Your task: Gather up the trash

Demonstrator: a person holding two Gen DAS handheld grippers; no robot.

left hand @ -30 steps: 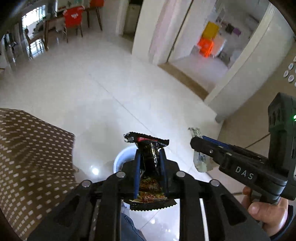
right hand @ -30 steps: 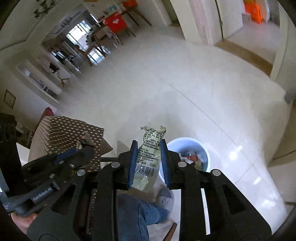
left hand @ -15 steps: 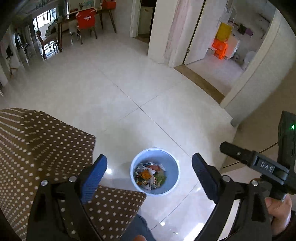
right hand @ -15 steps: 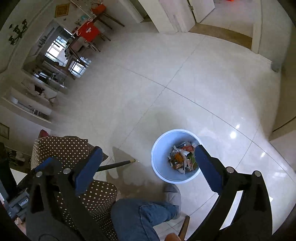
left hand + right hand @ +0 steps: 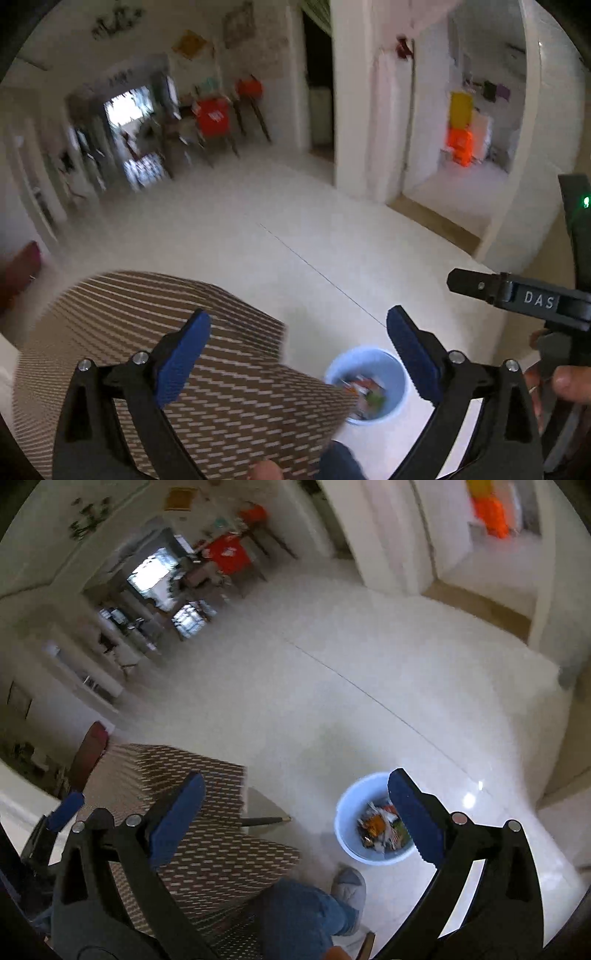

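Two grippers are showing, and both are standing spread wide with nothing between their blue pads. The left gripper [image 5: 298, 354] has just been opening, with nothing between its blue pads, and is hanging over the edge of a table covered in a brown dotted cloth [image 5: 147, 332]. The right gripper [image 5: 295, 816] has just been opening as well, empty too, and is hanging above the floor beside the same cloth. From the left camera, the right gripper's black body is reaching in from the right edge, gripped by a hand [image 5: 569, 384].

One light blue bin [image 5: 347, 812] is standing on the pale tiled floor [image 5: 332, 709], just beyond the table corner. The trash [image 5: 380, 829], a heap of crumpled wrappers too blurred to count, is lying inside the bin. One leg in blue jeans [image 5: 303, 912] with a grey slipper [image 5: 349, 884] is standing just beside the bin.

Past the bin the floor is lying wide and bare up to two doorways. Two red chairs are standing well apart from the bin, at the far wall.
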